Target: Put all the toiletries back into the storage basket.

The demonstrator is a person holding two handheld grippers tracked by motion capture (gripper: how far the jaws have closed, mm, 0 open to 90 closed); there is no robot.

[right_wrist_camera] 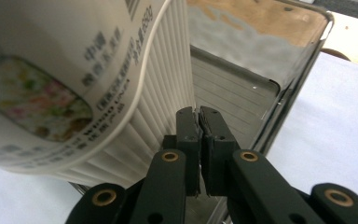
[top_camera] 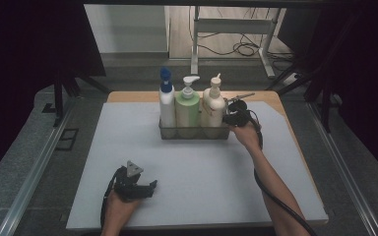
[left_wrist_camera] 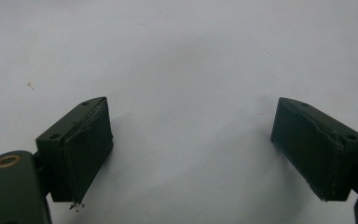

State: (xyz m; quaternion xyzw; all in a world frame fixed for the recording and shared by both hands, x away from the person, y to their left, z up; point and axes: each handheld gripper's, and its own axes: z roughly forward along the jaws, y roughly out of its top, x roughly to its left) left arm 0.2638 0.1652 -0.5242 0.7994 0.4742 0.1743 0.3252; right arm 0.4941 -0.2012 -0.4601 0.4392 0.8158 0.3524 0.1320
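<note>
A clear-walled rack [top_camera: 194,133] stands at the back middle of the white mat and holds three pump bottles. They are a white one with a blue top [top_camera: 167,105], a green one [top_camera: 187,108] and a cream one [top_camera: 213,105]. My right gripper [top_camera: 228,118] sits at the rack's right end beside the cream bottle. In the right gripper view its jaws [right_wrist_camera: 199,114] are pressed together with nothing seen between them. They reach over the rack's [right_wrist_camera: 298,70] empty end, just right of the ribbed cream bottle [right_wrist_camera: 74,70]. My left gripper [top_camera: 152,187] rests on the mat at the front left, open [left_wrist_camera: 191,149] and empty.
The white mat [top_camera: 197,187] covers a wooden table whose edge shows behind the rack. Grey metal rails run along both sides. A table frame and cables lie on the floor beyond. The right gripper's cable trails along the forearm.
</note>
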